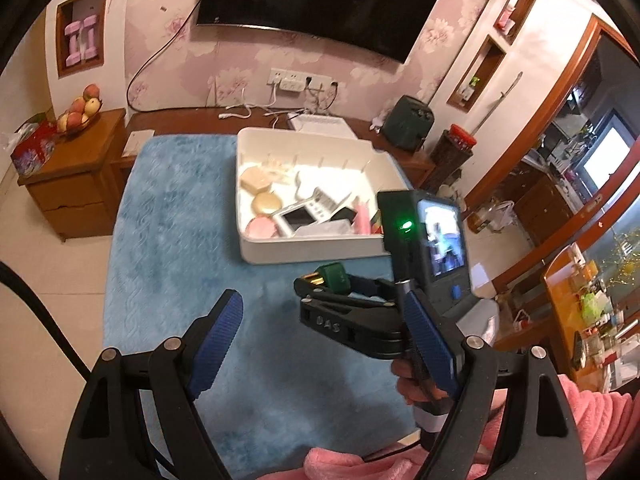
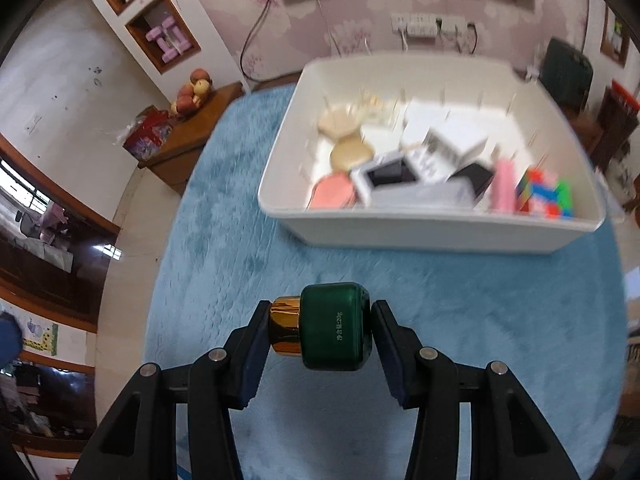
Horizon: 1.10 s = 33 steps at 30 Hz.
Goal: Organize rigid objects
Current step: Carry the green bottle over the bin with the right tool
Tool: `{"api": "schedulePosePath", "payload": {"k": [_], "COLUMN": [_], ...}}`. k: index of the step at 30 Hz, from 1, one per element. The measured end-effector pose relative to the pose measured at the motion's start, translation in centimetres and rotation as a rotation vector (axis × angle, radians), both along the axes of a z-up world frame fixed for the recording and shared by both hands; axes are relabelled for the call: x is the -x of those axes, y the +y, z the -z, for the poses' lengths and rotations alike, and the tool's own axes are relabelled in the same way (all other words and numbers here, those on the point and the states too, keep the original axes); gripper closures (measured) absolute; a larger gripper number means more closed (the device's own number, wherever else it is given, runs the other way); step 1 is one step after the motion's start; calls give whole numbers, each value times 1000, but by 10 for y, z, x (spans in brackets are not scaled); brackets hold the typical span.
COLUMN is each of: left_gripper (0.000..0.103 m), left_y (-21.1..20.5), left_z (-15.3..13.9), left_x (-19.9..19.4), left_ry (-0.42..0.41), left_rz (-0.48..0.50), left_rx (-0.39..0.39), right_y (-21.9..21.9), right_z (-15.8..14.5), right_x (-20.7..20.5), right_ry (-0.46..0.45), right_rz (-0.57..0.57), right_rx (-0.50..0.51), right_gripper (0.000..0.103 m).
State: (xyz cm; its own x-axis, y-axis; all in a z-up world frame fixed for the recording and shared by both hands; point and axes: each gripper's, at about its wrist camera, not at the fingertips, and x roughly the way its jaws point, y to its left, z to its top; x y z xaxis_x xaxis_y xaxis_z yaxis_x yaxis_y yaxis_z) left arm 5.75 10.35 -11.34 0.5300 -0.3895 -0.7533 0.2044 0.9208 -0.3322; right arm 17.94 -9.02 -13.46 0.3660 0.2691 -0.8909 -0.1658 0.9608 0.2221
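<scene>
My right gripper (image 2: 320, 330) is shut on a small green bottle (image 2: 336, 326) with a gold cap (image 2: 285, 326), held sideways above the blue rug. The same bottle (image 1: 334, 277) shows in the left wrist view, clamped in the right gripper (image 1: 320, 280) just short of the white bin. The white bin (image 2: 432, 232) lies ahead on the rug and holds several items: round compacts, a small white device, a pink block and a colourful puzzle cube (image 2: 548, 196). My left gripper (image 1: 324, 344) stands open over the rug with nothing between its blue pads.
The blue rug (image 1: 176, 240) covers the floor around the bin (image 1: 312, 248). A wooden cabinet (image 1: 76, 184) with a fruit bowl stands at the left. A wall-mounted TV (image 1: 320, 0), sockets with cables and a dark appliance (image 1: 408, 122) lie behind the bin. A pink sleeve (image 1: 592, 428) shows bottom right.
</scene>
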Motion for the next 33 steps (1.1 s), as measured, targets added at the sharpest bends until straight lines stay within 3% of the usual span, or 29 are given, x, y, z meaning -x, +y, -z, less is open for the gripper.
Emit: {"api": "schedulePosePath", "payload": {"k": [8, 16, 22, 33], "left_gripper": [16, 16, 16, 16], "left_y": [-16, -26, -27, -18], "left_z": [-13, -10, -6, 5], "left_x": [-8, -17, -23, -29], "left_ry": [-46, -50, -38, -4], "left_rz": [-42, -121, -197, -334], "left_rx": [41, 73, 74, 56], "right_y": [-44, -72, -83, -86], "right_z": [-45, -65, -62, -28], "right_x": [-27, -62, -91, -132], "right_ry": [-99, -156, -158, -91], "right_rz": [22, 34, 34, 35], "right_rx": [25, 40, 44, 46], "right_gripper": [53, 53, 53, 53]}}
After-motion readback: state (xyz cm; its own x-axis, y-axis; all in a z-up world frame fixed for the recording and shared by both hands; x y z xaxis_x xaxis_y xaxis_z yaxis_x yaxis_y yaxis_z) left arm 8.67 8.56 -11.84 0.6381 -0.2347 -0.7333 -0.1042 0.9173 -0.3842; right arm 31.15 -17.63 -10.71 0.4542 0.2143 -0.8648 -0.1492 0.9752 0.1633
